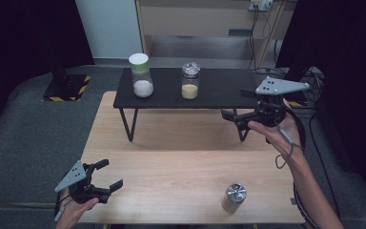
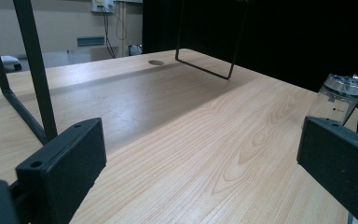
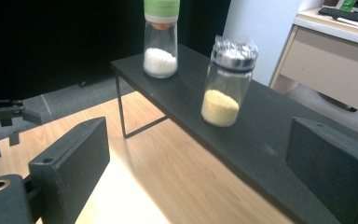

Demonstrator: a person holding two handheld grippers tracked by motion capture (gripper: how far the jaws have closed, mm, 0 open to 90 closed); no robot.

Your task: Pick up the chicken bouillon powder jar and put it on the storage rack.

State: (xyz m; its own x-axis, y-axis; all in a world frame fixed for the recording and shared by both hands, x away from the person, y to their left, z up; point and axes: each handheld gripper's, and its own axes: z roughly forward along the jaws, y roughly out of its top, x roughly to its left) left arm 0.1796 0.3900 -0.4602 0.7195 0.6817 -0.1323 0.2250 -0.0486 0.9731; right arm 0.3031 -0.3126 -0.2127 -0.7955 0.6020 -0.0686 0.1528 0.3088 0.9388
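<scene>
Silver-lidded jar (image 3: 226, 86): standing upright on the black shelf (image 1: 219, 90), holding yellow grains (near the right tool)
Green-lidded jar (image 1: 140, 75): holding white powder
Small jar (image 1: 234, 197): sitting on the wooden table (image 1: 171, 162)
Right tool (image 1: 240, 117): gaping wide, gripping nothing
Left tool (image 1: 107, 175): gaping wide
Room: showing grey floor

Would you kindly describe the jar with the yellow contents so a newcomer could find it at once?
Start at the black shelf standing on the wooden table. Two jars stand on it; take the right one in the high view, the yellow jar. Its neighbour, the white jar, has a green lid; this one's is shiny.
</scene>
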